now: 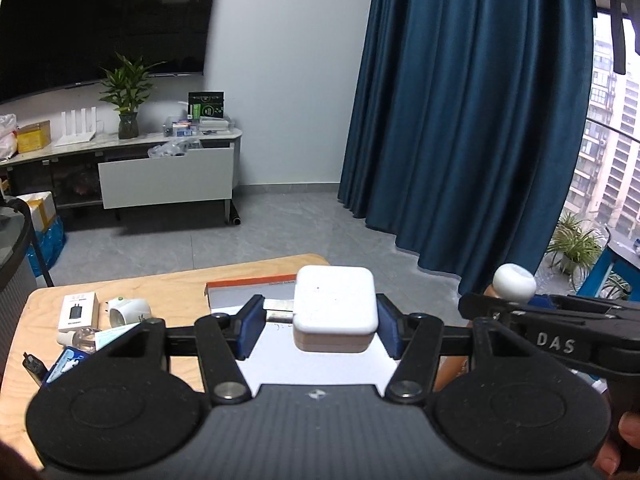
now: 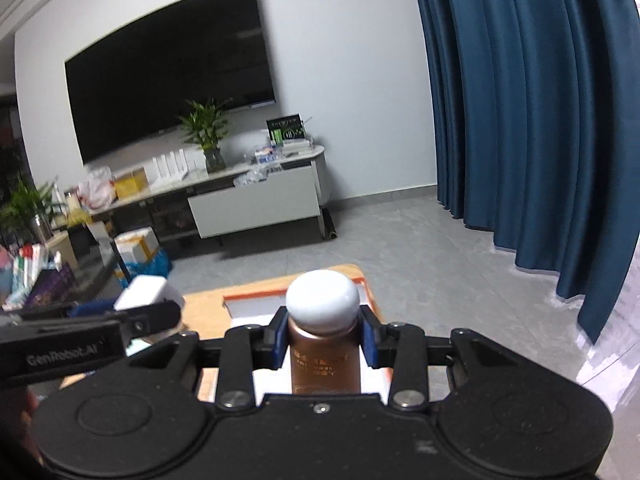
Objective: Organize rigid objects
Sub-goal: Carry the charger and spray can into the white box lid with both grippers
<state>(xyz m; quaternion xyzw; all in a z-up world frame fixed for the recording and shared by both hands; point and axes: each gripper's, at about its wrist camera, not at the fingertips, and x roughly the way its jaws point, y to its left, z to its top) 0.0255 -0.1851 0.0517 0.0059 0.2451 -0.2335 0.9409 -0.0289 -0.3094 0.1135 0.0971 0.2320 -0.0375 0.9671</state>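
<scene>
My left gripper (image 1: 320, 326) is shut on a white square box with a tan base (image 1: 335, 307), held above the wooden table (image 1: 160, 284). The right gripper (image 2: 323, 338) is shut on a brown bottle with a white round cap (image 2: 323, 354). Both are lifted over an open orange-edged box with a white inside (image 1: 248, 288). In the left wrist view the right gripper (image 1: 516, 306) and the bottle's cap (image 1: 514, 282) show at the right. The right wrist view catches the left gripper (image 2: 156, 314) and its white box (image 2: 140, 291) at the left.
On the table's left lie a white charger box (image 1: 78, 311), a white plug adapter (image 1: 129, 310), a small clear bottle (image 1: 82, 338), a blue packet (image 1: 66, 362) and a black lighter (image 1: 34, 366). Beyond are a TV cabinet (image 1: 164, 174) and blue curtains (image 1: 460, 120).
</scene>
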